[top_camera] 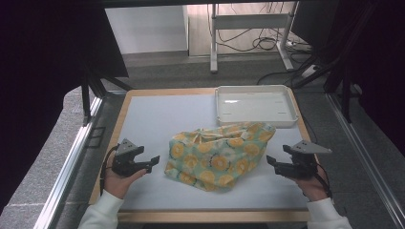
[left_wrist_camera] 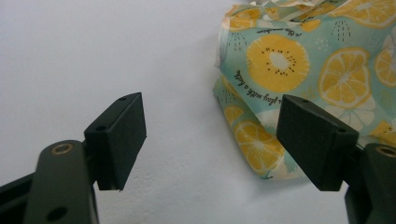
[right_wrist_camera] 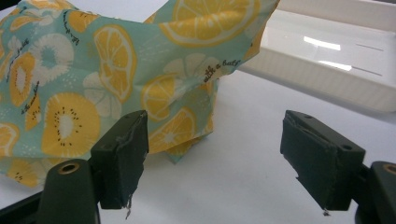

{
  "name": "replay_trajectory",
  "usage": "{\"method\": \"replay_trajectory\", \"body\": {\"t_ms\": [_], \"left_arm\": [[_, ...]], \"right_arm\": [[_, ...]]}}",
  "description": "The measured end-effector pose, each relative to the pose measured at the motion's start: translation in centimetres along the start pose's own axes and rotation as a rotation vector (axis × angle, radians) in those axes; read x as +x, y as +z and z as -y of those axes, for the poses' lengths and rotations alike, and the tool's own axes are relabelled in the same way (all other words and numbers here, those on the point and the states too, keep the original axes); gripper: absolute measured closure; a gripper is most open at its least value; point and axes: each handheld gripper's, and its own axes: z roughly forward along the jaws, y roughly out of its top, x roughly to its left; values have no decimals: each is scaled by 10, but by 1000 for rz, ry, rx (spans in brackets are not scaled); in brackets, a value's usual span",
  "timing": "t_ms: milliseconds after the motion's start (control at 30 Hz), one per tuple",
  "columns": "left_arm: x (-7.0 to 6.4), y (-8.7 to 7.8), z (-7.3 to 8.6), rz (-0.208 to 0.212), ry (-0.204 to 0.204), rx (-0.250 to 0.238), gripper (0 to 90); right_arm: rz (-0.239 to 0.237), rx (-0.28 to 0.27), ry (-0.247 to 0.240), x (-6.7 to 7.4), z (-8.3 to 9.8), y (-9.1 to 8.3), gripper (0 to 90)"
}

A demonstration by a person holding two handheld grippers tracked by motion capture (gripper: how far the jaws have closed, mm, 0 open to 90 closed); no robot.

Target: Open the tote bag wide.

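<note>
Between the two claws lies a crumpled cloth (top_camera: 219, 155) with a pattern of yellow citrus slices on pale green, bunched up on the white surface (top_camera: 157, 119). To the left of the cloth, the left claw (top_camera: 154, 163) is held low above the surface with its jaws wide apart and nothing between them; its tips point toward the near left edge of the cloth and are close to it but do not touch it. In the left gripper view the cloth (left_wrist_camera: 299, 70) sits ahead of the left claw (left_wrist_camera: 210, 140) and toward its right jaw, and bare white surface (left_wrist_camera: 93, 56) is ahead of its left jaw. To the right of the cloth, the right claw (top_camera: 271, 162) is also wide and holds nothing, and it is near the cloth's right edge but apart from it. In the right gripper view the cloth (right_wrist_camera: 116, 70) is ahead of the right claw (right_wrist_camera: 215, 149) and toward its left jaw, one corner hanging down to the surface. Beyond the right claw, ahead and toward its right jaw, a white tray (right_wrist_camera: 336, 88) stands on the surface, and the far end of the cloth reaches just beside the tray's (top_camera: 291, 114) near wall. Each claw is held by a hand in a white sleeve (top_camera: 102, 212).
</note>
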Motion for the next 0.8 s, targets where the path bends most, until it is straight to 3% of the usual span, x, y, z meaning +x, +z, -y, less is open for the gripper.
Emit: {"method": "replay_trajectory", "body": {"t_ms": [200,800], "left_arm": [[-2,0,-10,0,-4,1,266],[-9,1,-41,28,51,-21,275]], "right_arm": [[-12,-14,1,-3,1,-2,243],[-4,2,-32,4,3,3,254]]}}
